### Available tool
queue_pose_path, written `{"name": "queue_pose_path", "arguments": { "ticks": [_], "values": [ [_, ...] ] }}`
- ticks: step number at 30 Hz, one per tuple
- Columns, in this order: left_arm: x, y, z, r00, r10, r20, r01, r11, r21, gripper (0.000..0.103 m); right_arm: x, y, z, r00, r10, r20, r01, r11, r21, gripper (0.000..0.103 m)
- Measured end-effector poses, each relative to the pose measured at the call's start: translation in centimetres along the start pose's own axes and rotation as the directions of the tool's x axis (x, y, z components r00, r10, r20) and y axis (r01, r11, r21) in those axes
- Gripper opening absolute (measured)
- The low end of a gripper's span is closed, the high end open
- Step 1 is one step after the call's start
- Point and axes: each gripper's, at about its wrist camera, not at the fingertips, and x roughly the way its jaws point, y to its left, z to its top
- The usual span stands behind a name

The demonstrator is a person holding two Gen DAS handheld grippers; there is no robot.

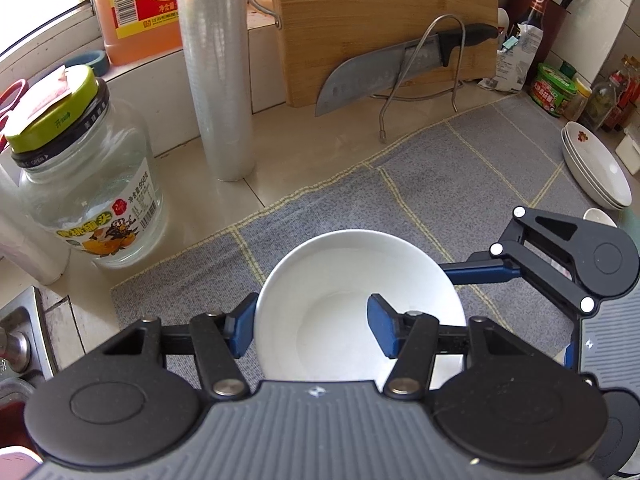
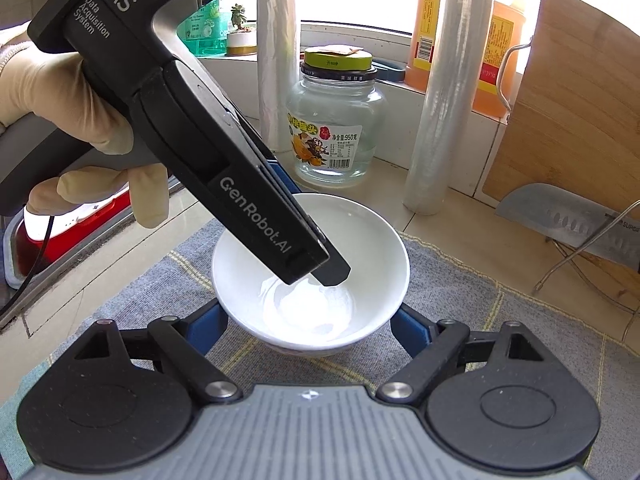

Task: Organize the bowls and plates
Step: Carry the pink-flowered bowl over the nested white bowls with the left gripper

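The left claw (image 1: 312, 330) is closed on the near wall of a white bowl (image 1: 344, 280), one blue pad outside the rim and the other inside. The bowl is over a grey checked cloth (image 1: 460, 168) on the table (image 1: 312, 140), though whether it rests on the cloth cannot be told. From the right wrist view, the right claw (image 2: 308, 330) straddles the bowl low on both sides; its pads lie beside the wall, but whether they press on it cannot be told. A gloved hand (image 2: 80, 120) holds the left tool at ten o'clock. A stack of white plates (image 1: 596, 168) lies at two o'clock on the cloth. A glass jar (image 1: 88, 188) stands at nine o'clock, a knife (image 1: 396, 68) at twelve.
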Motion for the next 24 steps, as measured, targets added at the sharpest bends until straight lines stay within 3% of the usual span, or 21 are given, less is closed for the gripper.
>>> {"name": "queue_pose_path", "arguments": {
  "ticks": [24],
  "values": [
    [-3.6, -9.2, -0.8, 1.0, -0.014, 0.026, 0.014, 1.0, 0.007, 0.056, -9.2, -0.6, -4.0, 0.999, -0.022, 0.024, 0.022, 1.0, -0.002, 0.091]
  ]
}}
